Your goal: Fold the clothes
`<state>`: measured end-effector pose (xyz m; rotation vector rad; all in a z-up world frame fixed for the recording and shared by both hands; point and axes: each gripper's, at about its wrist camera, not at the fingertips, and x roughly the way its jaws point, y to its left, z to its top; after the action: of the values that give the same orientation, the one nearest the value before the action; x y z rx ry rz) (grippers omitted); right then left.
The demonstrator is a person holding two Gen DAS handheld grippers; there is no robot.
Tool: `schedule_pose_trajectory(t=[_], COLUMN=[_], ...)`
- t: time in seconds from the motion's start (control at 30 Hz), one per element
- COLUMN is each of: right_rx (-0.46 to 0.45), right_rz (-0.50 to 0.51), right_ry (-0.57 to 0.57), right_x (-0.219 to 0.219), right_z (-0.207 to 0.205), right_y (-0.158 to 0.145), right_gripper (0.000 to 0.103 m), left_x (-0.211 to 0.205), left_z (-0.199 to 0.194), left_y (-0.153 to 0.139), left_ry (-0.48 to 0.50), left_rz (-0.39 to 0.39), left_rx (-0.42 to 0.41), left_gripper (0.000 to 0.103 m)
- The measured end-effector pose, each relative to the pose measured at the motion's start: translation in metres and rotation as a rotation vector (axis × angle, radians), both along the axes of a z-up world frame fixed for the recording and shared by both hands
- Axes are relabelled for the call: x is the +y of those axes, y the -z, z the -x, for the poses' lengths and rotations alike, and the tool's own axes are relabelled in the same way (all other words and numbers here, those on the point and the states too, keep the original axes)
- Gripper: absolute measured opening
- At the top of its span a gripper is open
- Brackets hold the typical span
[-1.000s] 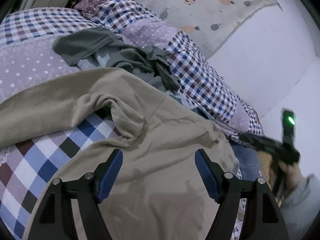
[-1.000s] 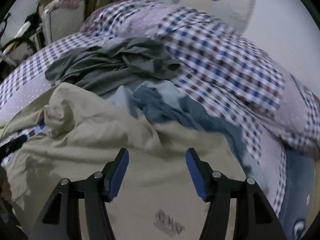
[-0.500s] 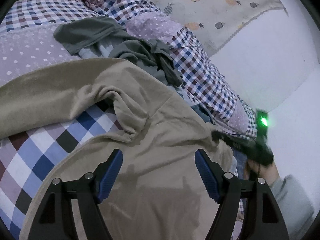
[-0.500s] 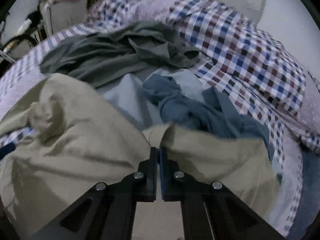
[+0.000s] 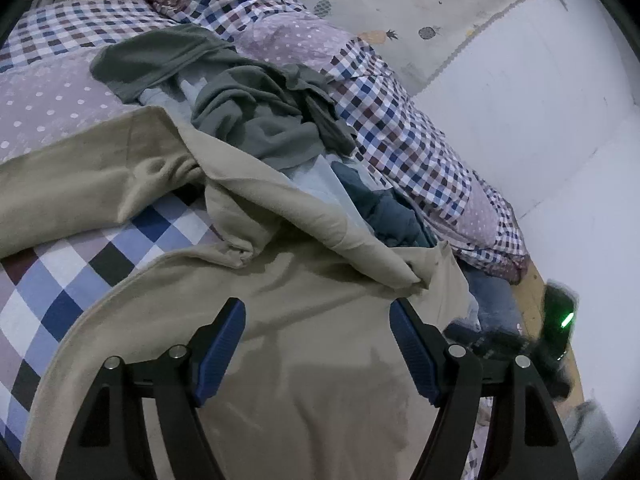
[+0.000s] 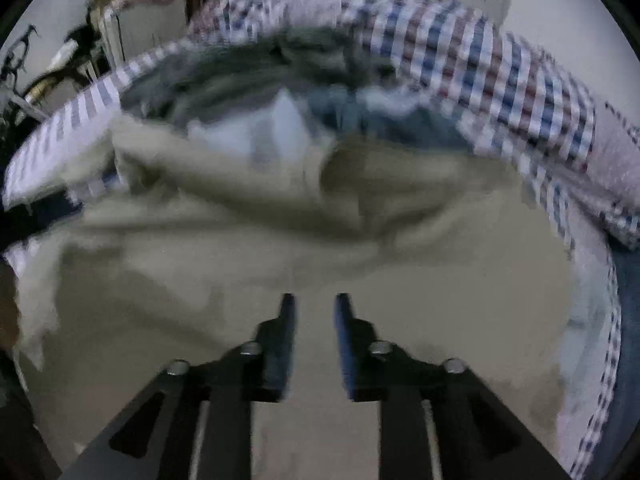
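Beige garment [image 5: 320, 380] lies directly beneath and ahead of both claws, folded edge running crosswise; left gripper [image 5: 316, 344] spread wide, right gripper [image 6: 314, 320] part-open, empty

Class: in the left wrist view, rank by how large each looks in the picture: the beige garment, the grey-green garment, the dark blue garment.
1. beige garment, largest, though it lies nearest the camera, which inflates it.
2. grey-green garment.
3. dark blue garment, smallest, but partly hidden under the beige one, so its true size is unsure.
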<state>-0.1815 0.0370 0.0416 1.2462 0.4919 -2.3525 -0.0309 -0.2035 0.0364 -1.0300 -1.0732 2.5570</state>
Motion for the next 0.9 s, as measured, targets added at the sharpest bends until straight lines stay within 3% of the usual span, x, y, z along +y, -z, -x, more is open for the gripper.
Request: schedule_pose_trajectory(t=[0.13,0.3,0.63,0.67,0.73,0.77,0.8,0.9], right_rx=[0.044,-0.066,-0.311,-0.335,-0.338,-0.297,-0.25,-0.116], right_rz=[-0.073,-0.28,-0.627,-0.643,-0.637,-0.63,-0.623,-0.614], right_ry=[-0.111,-0.325,-0.429,-0.434,-0.454,-0.453,-0.45,-0.415], right_x=[-0.037,-0.086,-0.099,-0.098,-0.098,-0.098,-0.098,-0.096], right_z=[0.027,0.058,0.095,0.095,0.094,0.096,0.098,0.108], right_y=[-0.027,-0.023,0.05,0.055,0.053,0.045,0.037,0.011], right_gripper=[0.042,0.043,0.043,0.041,0.027,0.012,0.005,0.005], left_x=[-0.004,-0.01,-0.014,-0.014,-0.014,-0.014,-0.015,-0.015], left_z=[0.0,0.0,0.001,0.001,0.001,0.002,0.002,0.001], left_y=[0.001,0.001,0.003,0.004,0.005,0.006,0.007,0.009], left_ry=[-0.005,-0.014,-0.018,-0.018,-0.018,-0.018,-0.018,-0.018], left_rz=[-0.014,-0.047,-0.071,-0.073,-0.079,-0.083,-0.086,-0.094], left_rx=[-0.004,-0.005,-0.016,-0.016,-0.021,-0.023,-0.025,-0.033], left_gripper=[0.078,0.078,0.078,0.078,0.078,0.078,0.078,0.078])
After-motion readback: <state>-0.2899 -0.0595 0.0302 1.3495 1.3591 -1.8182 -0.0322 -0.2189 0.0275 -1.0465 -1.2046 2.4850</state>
